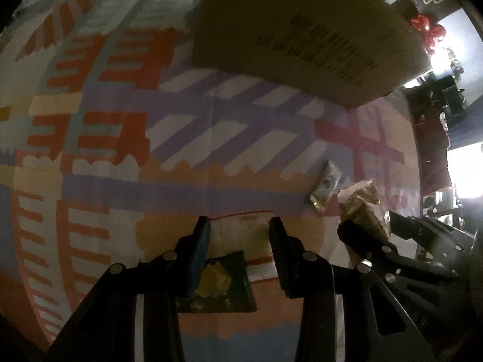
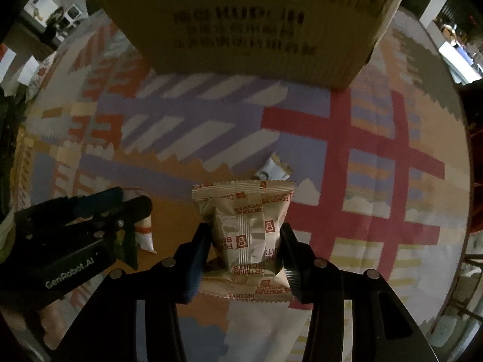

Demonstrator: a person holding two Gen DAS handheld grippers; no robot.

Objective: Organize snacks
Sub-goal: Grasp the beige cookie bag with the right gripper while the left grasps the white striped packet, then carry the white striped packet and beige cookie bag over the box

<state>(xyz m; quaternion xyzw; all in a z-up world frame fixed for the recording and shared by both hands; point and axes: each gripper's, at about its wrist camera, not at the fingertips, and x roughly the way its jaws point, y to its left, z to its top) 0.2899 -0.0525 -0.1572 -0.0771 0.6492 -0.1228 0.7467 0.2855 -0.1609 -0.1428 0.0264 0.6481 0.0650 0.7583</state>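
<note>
Both jaws are closed on snacks: left gripper pinches a white packet, right gripper a biscuit packet; the cardboard box sits far ahead.

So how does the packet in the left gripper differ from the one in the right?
The left gripper pinches a flat white packet with red trim and a dark green picture panel; the right gripper squeezes a puffy gold biscuit packet with red lettering. The white packet looks thin, the gold one bulges between the pads. Both are sealed snack packets, each gripped across its width above the patterned cloth.
</note>
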